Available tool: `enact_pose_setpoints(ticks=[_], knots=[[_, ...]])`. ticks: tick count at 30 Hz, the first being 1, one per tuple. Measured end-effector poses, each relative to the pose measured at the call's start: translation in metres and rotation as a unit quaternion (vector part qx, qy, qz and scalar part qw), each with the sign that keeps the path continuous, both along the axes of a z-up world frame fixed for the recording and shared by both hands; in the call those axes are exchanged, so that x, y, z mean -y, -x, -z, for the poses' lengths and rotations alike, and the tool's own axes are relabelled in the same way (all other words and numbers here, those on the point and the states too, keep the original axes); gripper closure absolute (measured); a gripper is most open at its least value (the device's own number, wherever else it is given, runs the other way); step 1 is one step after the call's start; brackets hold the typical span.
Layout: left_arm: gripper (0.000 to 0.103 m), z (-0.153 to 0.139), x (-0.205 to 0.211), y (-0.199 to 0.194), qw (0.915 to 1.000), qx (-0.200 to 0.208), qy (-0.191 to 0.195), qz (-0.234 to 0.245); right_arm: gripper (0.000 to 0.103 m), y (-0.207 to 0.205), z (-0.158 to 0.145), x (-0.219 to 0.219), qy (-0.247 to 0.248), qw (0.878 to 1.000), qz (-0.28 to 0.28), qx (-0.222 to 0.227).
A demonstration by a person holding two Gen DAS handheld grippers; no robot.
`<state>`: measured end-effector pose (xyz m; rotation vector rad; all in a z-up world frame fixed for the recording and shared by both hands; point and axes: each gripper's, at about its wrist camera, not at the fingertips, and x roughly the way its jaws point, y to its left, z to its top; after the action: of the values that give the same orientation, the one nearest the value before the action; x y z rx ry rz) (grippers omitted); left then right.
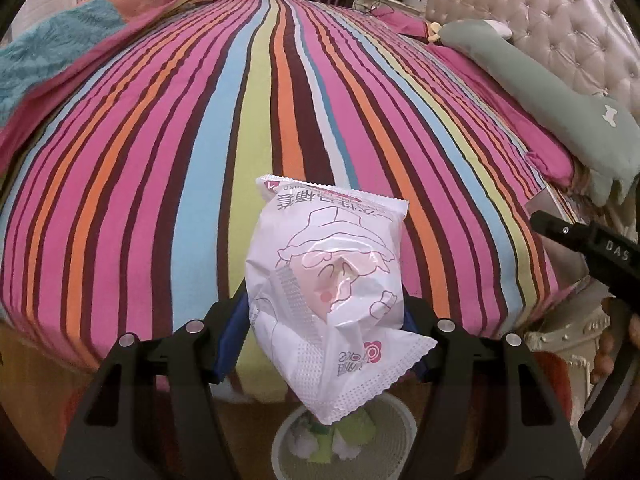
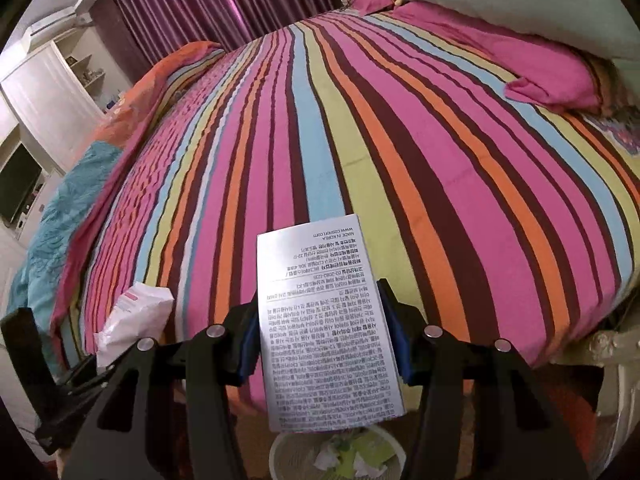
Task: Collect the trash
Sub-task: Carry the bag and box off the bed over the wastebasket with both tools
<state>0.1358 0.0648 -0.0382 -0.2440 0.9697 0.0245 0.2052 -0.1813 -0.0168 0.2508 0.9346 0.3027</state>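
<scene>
Left wrist view shows the left gripper (image 1: 326,320) closed on a white plastic wrapper (image 1: 326,280), with the blue pads pressing its two sides. The wrapper is thin, crinkled and partly transparent, with zigzag sealed edges and a dotted seal strip. On it is a cartoon line drawing in pink and a small pink flower logo; the printed characters are upside down and I cannot read them. Under it, on the floor beside the bed, stands a round white mesh wastebasket (image 1: 396,440) with white and green scraps inside. At the right edge, a black part of the other tool carries the letters "DAS".

Right wrist view shows the right gripper (image 2: 326,336) closed on a flat, stiff rectangular box (image 2: 326,332), grey-white with a slight shine. Its face is covered with dense small print, upside down; at the far end I can read "MADE IN KOREA" and a web address too small to make out. The box hangs above the same wastebasket (image 2: 280,456).

Behind lies the bed cover (image 2: 400,160), quilted cloth with long stripes in pink, brown, orange, blue and yellow-green. A tufted headboard (image 1: 560,32) and a grey-green pillow (image 1: 540,88) are also visible.
</scene>
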Motion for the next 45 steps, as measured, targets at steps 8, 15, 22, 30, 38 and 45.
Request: enact_pose_setpoints(ticks=[8,15,22,30,38,45], knots=[[0.04,0.004,0.003,0.042,0.9999,-0.008,0.0,0.007,0.053,0.043,0.005,-0.001,-0.009,1.0,-0.004,-0.004],[0.04,0.009,0.014,0.075,0.9996,-0.019,-0.012,0.018,0.053,0.073,0.018,-0.004,-0.012,1.0,-0.008,-0.023],[0.04,0.032,0.034,0.107,0.9977,-0.055,-0.007,0.039,0.053,0.102,0.036,-0.006,-0.026,0.998,-0.015,-0.062],[0.04,0.064,0.046,0.113,0.9914,-0.123,0.01,0.043,0.053,0.119,0.079,-0.001,-0.022,0.989,-0.011,-0.149],[0.04,0.106,0.06,0.105,0.9762,-0.208,0.011,0.058,0.053,0.119,0.133,-0.002,-0.02,0.969,-0.013,-0.246],[0.04,0.153,0.062,0.092,0.9545,-0.295,0.019,0.043,0.053,0.11,0.174,-0.002,-0.022,0.947,-0.007,-0.319]])
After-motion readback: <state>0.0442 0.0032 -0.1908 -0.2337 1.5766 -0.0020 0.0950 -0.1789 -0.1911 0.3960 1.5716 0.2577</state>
